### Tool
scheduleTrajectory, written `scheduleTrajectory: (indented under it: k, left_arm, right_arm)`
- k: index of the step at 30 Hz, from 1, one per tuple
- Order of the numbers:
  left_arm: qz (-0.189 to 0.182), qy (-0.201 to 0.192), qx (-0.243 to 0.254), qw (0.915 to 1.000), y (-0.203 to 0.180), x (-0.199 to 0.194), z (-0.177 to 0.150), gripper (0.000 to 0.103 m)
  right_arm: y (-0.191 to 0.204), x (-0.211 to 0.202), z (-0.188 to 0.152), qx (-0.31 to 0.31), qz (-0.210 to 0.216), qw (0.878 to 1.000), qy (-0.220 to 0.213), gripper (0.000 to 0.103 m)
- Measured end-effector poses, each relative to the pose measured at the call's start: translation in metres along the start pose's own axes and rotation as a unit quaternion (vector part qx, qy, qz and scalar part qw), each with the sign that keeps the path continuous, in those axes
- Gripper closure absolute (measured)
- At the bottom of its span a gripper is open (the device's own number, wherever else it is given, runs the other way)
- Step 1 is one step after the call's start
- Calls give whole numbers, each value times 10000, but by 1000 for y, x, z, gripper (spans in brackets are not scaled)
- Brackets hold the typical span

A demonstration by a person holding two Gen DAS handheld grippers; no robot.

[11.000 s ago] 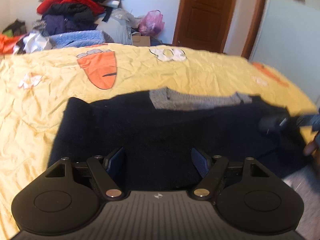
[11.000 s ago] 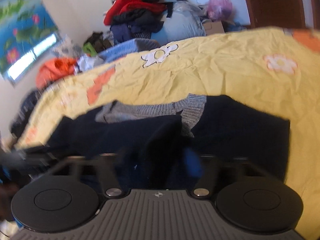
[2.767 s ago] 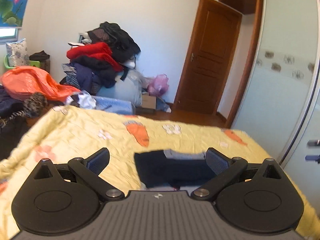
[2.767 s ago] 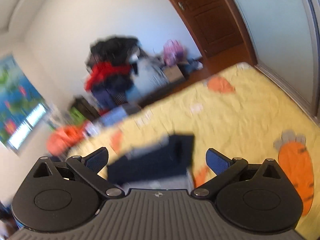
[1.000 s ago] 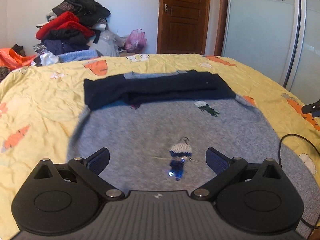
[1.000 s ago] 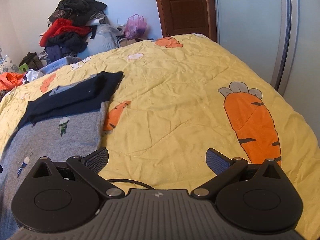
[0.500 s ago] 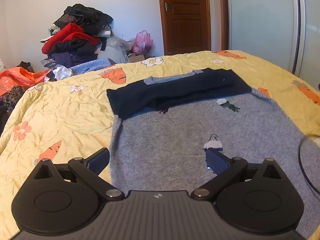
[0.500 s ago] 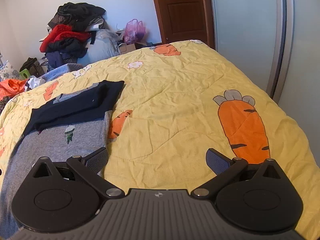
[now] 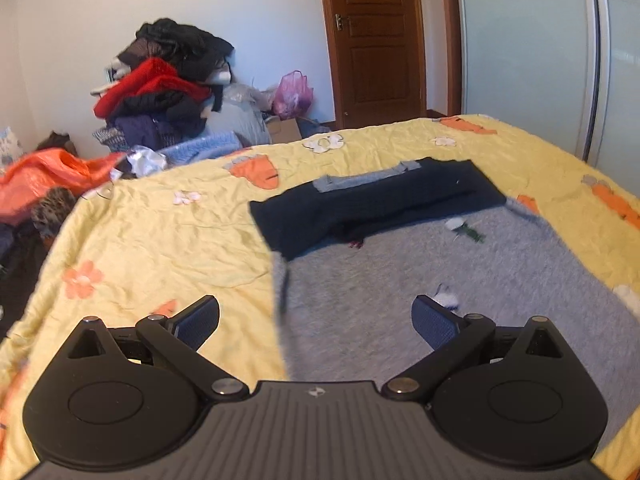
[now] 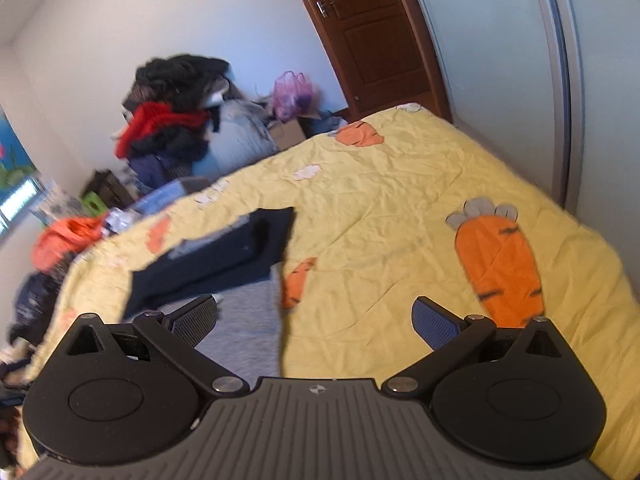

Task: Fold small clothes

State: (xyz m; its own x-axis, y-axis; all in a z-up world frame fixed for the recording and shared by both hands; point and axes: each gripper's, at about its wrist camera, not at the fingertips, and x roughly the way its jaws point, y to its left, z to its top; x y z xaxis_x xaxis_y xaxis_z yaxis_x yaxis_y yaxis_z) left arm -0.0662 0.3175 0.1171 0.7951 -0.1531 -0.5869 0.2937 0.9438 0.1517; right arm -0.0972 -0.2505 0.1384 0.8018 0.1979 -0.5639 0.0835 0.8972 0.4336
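Grey sweater (image 9: 420, 280) under folded navy garment (image 9: 372, 204), clothes pile (image 9: 160, 88) behind

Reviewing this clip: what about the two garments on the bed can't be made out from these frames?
- Grey sweater, left wrist view: near hem hidden behind the left gripper; motifs too blurred to identify.
- Folded navy garment, right wrist view: motion-blurred, fold edges unclear.
- Grey sweater, right wrist view: mostly hidden by the right gripper.

Colours and prints on the bed and around it

Yellow bedspread (image 9: 168, 236) with orange carrots, white and orange flowers; folded garment (image 9: 372, 204) navy with a grey band; grey sweater (image 9: 420, 280) spread flat, small white, green and blue motifs; clothes pile (image 9: 160, 92) black, red, dark purple; pink bag (image 9: 294, 94); brown wooden door (image 9: 376, 40); gripper pads blue, bodies black.
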Motion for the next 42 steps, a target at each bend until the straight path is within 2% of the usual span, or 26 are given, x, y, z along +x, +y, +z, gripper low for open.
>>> scheduleTrajectory:
  k: [2, 4, 7, 12, 18, 20, 23, 27, 30, 38, 39, 40, 41, 42]
  left_arm:
    - [-13, 105, -146, 9998, 8, -1, -14, 0]
    - [-39, 409, -400, 9984, 13, 9, -29, 0]
    - [-123, 644, -696, 9954, 11, 23, -54, 0]
    - [-444, 647, -1299, 9884, 0, 19, -87, 0]
    - [-301, 605, -1445, 9872, -9, 0, -120, 0]
    - [-257, 659, -1622, 9842, -7, -6, -127, 0]
    - [-495, 872, -1775, 9790, -12, -6, -140, 1]
    - [-447, 919, -1682, 9804, -26, -8, -151, 1]
    - [-360, 922, -1661, 9811, -31, -13, -152, 6]
    - [-213, 975, -1546, 9829, -48, -20, -156, 7]
    - [-183, 980, -1488, 9838, -52, -20, -156, 8]
    - [-156, 978, -1446, 9845, -55, -20, -155, 15]
    - [-111, 979, -1384, 9855, -58, -20, -154, 19]
    - [-67, 978, -1323, 9863, -60, -21, -152, 32]
  right_arm:
    - [-3, -1, -15, 6, 80, 10000, 43, 0]
    - [-4, 7, -38, -31, 18, 9999, 142, 0]
    - [4, 26, -78, -501, -74, 9981, 348, 0]
    - [27, 39, -142, -1206, -36, 9915, 478, 0]
    - [48, 27, -194, -1621, -136, 9866, 127, 0]
    - [51, 26, -203, -1600, -93, 9870, 154, 1]
    - [52, 26, -214, -1599, -46, 9871, 100, 2]
    - [52, 29, -224, -1639, -89, 9864, 31, 4]
    - [53, 29, -226, -1707, -112, 9853, -10, 5]
    - [63, 29, -238, -1949, -169, 9806, -139, 11]
    - [63, 29, -239, -1951, -165, 9805, -152, 11]
    - [65, 29, -239, -1962, -211, 9802, -157, 14]
    - [67, 28, -240, -2005, -258, 9792, -169, 25]
    - [68, 28, -240, -2033, -222, 9787, -166, 31]
